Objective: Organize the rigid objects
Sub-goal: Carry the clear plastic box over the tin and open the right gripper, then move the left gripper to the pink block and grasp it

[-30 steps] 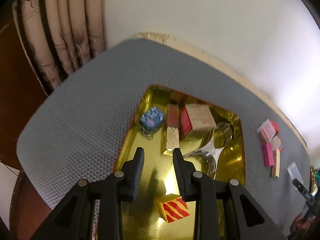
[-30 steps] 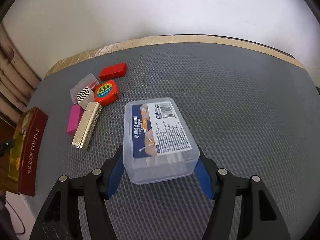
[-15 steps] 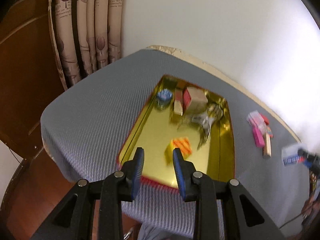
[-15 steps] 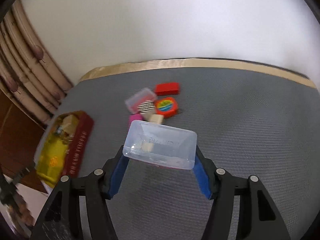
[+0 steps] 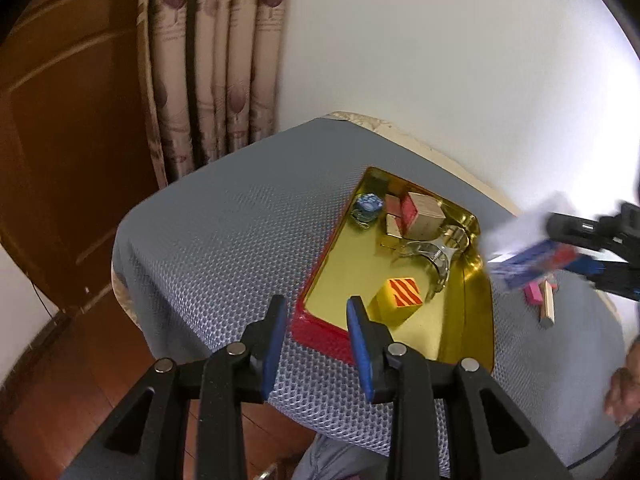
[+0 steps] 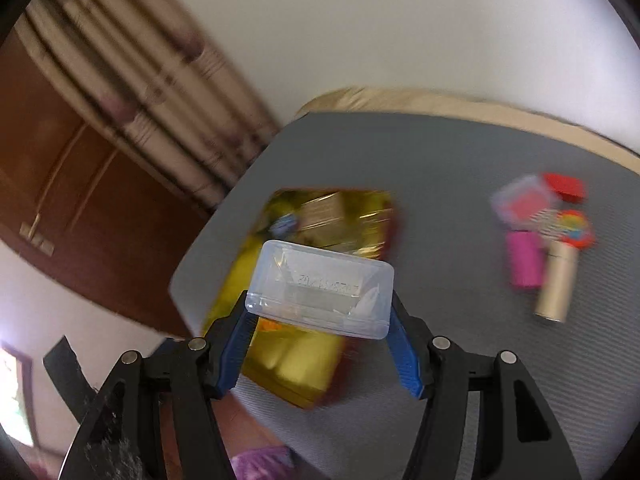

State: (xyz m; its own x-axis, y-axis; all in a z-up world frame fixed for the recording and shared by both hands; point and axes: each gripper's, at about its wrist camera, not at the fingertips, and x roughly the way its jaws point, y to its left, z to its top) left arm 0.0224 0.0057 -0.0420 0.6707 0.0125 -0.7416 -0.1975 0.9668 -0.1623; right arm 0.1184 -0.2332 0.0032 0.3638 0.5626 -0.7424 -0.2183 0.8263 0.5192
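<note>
The grey mesh-covered table (image 5: 224, 248) ends in a rounded corner at about 7 o'clock in the left wrist view, with brown wooden floor (image 5: 60, 380) beyond it and a patterned beige curtain (image 5: 208, 60) at 11 o'clock against the white wall (image 5: 440, 48). Much of the mat left of the tray is bare. The left gripper (image 5: 316, 320) hangs above the table's near edge with its blue-padded jaws parted and nothing between them. Just ahead of it lies the shallow gold tray with a red rim (image 5: 320, 334), holding a yellow cube with red stripes (image 5: 400, 300) near its front, a silvery metal clamp (image 5: 432, 256) in the middle, and, at the far end, a red-and-tan box (image 5: 424, 216), a small tan block (image 5: 394, 224) and a blue patterned piece (image 5: 368, 206). The right gripper (image 6: 320, 320) is clenched on a clear rectangular plastic box (image 6: 320, 292), carried in the air over the tray, which is blurred beneath it. At 3 o'clock in that view, well apart from the tray, a loose group rests on the mat: a pink block (image 6: 524, 258), a gold cylinder (image 6: 558, 284), a red block (image 6: 566, 186), a small clear case (image 6: 520, 202) and a round red-orange item (image 6: 574, 228).
</note>
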